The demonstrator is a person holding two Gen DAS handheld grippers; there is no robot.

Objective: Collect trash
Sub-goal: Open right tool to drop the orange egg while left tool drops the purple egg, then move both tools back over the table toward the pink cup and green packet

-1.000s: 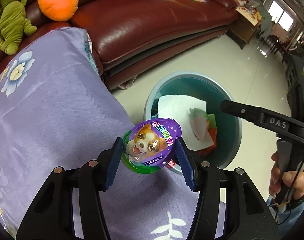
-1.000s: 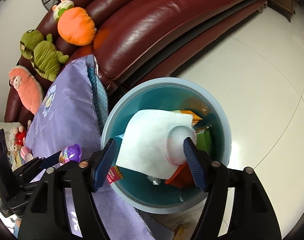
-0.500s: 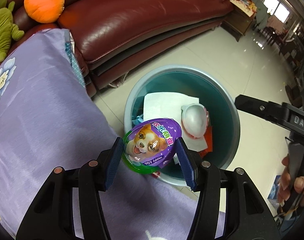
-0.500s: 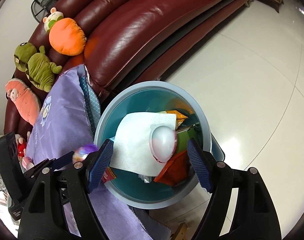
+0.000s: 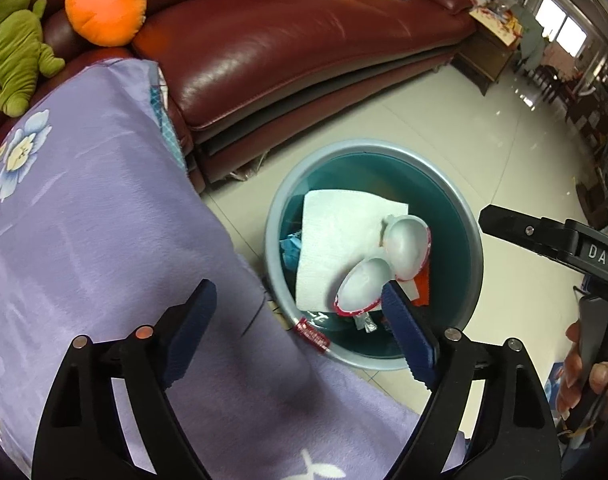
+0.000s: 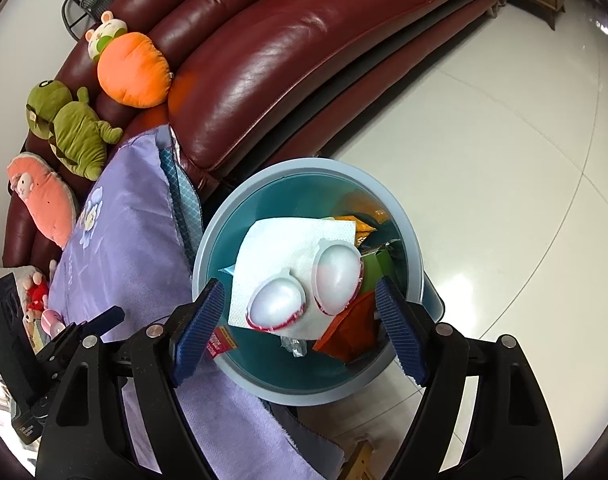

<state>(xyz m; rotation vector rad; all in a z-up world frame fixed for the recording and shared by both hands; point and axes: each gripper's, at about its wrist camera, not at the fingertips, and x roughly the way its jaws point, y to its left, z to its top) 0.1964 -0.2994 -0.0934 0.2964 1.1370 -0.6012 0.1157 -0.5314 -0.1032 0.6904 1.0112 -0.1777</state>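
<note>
A blue-grey trash bin (image 5: 273,216) (image 6: 208,248) stands on the floor against the purple-covered seat. Inside it, two white egg-shaped plastic shells (image 5: 406,246) (image 5: 360,286) lie side by side, round side up, on a white paper towel (image 5: 340,224); the right wrist view shows the same shells (image 6: 338,276) (image 6: 276,302). My left gripper (image 5: 296,288) hangs above the bin's near rim. Its jaws are opening, with nothing between them. My right gripper (image 6: 300,284) hovers over the bin, jaws also opening and empty.
Orange and red wrappers (image 6: 344,332) lie deeper in the bin. A dark red leather sofa (image 5: 284,48) curves behind it, with an orange cushion (image 5: 104,0) and green plush toys (image 6: 72,128). The purple flowered cloth (image 5: 84,220) fills the left. Pale tiled floor (image 6: 504,140) lies to the right.
My left gripper's jaws have spread wide and the purple toy-egg pack has left them. A second white shell now lies in the bin beside the first. The right jaws widened slightly.
</note>
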